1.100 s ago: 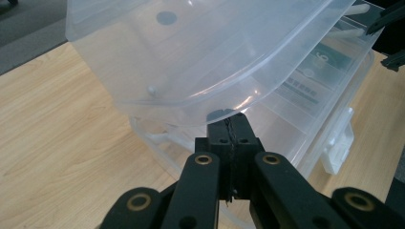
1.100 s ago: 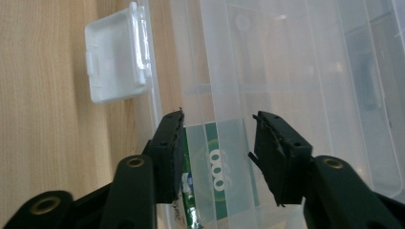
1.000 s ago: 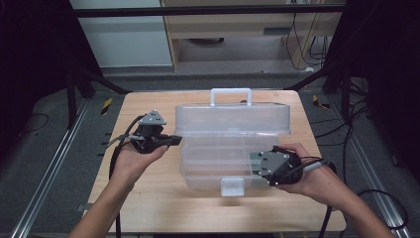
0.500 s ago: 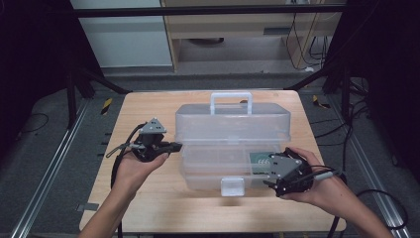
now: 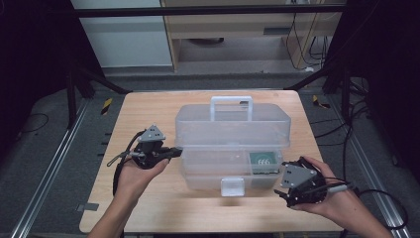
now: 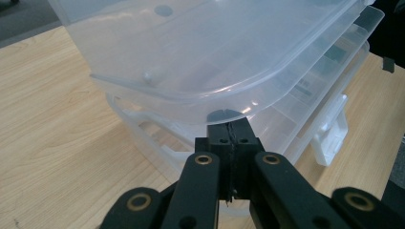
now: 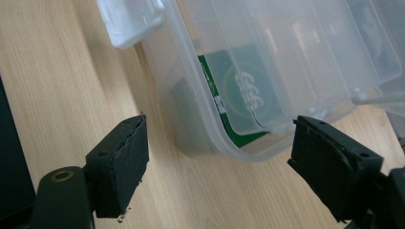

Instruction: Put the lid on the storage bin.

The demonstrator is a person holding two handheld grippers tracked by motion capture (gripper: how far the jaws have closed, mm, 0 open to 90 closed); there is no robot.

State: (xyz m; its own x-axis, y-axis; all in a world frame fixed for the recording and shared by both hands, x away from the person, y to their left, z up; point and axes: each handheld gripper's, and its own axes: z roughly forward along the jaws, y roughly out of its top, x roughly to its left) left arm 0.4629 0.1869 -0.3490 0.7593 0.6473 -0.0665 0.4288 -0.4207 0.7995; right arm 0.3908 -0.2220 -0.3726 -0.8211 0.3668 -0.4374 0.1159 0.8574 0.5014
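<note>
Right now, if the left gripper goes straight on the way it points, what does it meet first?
Probably the clear plastic toolbox. The left gripper, jaws shut, points at the box's side, just under the rim of its upper part. It looks very near there; whether it already touches is unclear.

Looks like a lab or test cell, not a home. Light wood bench (image 5: 148,106) sits inside a dark metal frame (image 5: 208,10), bar across the top of the frame. Grey floor (image 5: 44,163), metal rails (image 5: 42,186) at lower left and lower right. Loose cables (image 5: 302,29) hang at upper right. Yellow-black hazard tape (image 5: 106,105) left of the bench.
</note>
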